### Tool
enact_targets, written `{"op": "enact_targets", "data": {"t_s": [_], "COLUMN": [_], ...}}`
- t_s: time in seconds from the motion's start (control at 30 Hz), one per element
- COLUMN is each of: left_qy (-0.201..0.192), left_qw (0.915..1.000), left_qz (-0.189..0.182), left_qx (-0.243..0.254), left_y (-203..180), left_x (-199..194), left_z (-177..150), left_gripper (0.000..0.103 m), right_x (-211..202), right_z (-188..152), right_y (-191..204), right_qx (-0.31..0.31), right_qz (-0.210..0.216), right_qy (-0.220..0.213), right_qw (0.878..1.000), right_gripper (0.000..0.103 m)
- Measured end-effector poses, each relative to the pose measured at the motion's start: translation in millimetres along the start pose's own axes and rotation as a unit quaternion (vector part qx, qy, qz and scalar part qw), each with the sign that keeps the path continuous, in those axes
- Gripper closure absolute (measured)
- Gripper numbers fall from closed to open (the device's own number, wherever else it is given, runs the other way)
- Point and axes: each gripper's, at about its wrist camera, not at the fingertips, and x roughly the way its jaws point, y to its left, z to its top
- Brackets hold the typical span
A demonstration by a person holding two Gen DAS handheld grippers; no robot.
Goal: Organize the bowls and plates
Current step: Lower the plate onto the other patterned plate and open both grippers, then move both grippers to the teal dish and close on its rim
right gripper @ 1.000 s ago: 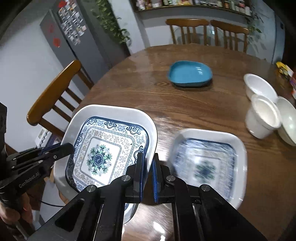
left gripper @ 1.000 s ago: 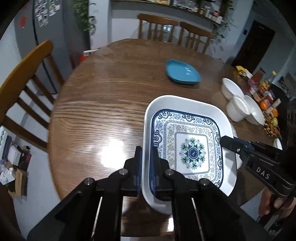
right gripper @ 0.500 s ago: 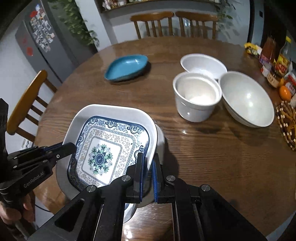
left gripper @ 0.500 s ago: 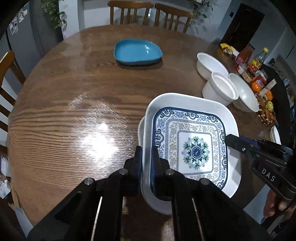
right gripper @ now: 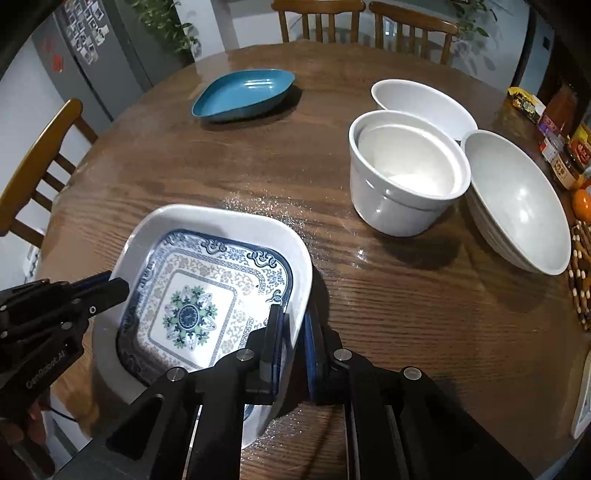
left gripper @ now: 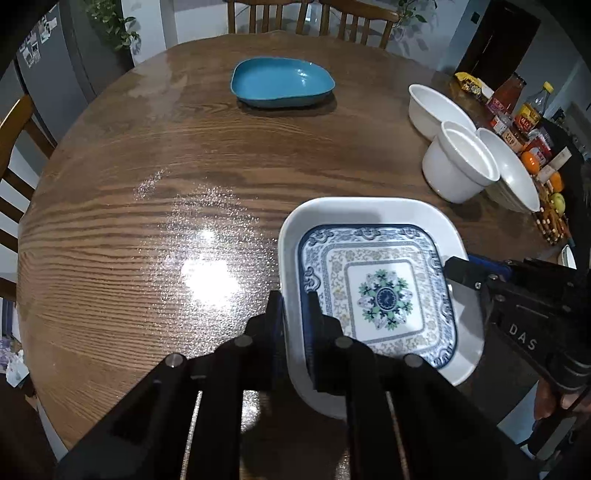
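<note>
A square white plate with a blue floral pattern [left gripper: 384,295] [right gripper: 188,314] lies near the front edge of the round wooden table [left gripper: 147,184]. It rests on a second similar plate, of which only a sliver [right gripper: 255,421] shows. My left gripper [left gripper: 295,325] straddles the top plate's left rim; its jaws are opening, with the rim still between them. My right gripper [right gripper: 293,332] is shut on the opposite rim. A blue dish [left gripper: 280,81] lies at the far middle. A deep white bowl [right gripper: 406,173] and two wider white bowls [right gripper: 517,199] stand at the right.
Sauce bottles and jars [left gripper: 517,110] and oranges [left gripper: 532,162] crowd the table's right edge. Wooden chairs [left gripper: 310,18] stand behind the table, another chair [right gripper: 37,162] at the left. A grey fridge [right gripper: 92,55] is at the back left.
Both grippers carried the patterned plate across and down onto the second patterned plate, which is now almost hidden beneath it. The left gripper's jaws stand slightly wider than before.
</note>
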Motion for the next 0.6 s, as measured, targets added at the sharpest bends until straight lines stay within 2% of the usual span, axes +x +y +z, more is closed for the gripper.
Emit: {"op": "enact_targets", "data": {"t_s": [0.1,0.2,0.27,0.33,0.43,0.57,0.6], "left_qy": [-0.016,-0.035,-0.052,-0.071,-0.080,-0.086,-0.091], "left_qw": [0.9998,0.9992,0.9982,0.9966,0.9955,0.9938,0.9930], "left_qz": [0.012,0.016,0.026,0.035,0.040,0.057,0.060], "left_qx": [0.003,-0.008,-0.016,-0.023,-0.029,-0.041,-0.045], "left_y": [-0.2,4.4,7.4,9.5,11.6,13.9,15.2], "left_x": [-6.1,-15.5,-22.8,-30.2,-34.6,-36.9,-38.5], "left_z": [-0.1,1.2,3.1,6.1,13.4,23.7,28.1], "left_gripper": [0.089,0.069,0.047,0.044,0.041,0.028,0.026], "right_x": [-5.4,-14.6,-21.4,-27.3,-37.1,-42.5,-44.8], "right_z": [0.5,1.9,2.7,5.9,10.7,24.1,29.1], "right_y": [-1.8,-4.2,-4.9,-4.5,0.7,8.1,9.7], "right_qx": [-0.004,-0.007,-0.010,-0.013,-0.020,-0.021,-0.022], "right_qz": [-0.004,-0.008,-0.006,0.004,0.023,0.054,0.059], "right_qy": [-0.008,-0.023,-0.032,-0.042,-0.057,-0.075,-0.082], "right_qw": [1.000,1.000,0.999,0.999,0.998,0.995,0.995], "right_gripper": [0.092,0.092,0.092,0.090,0.079,0.058,0.057]}}
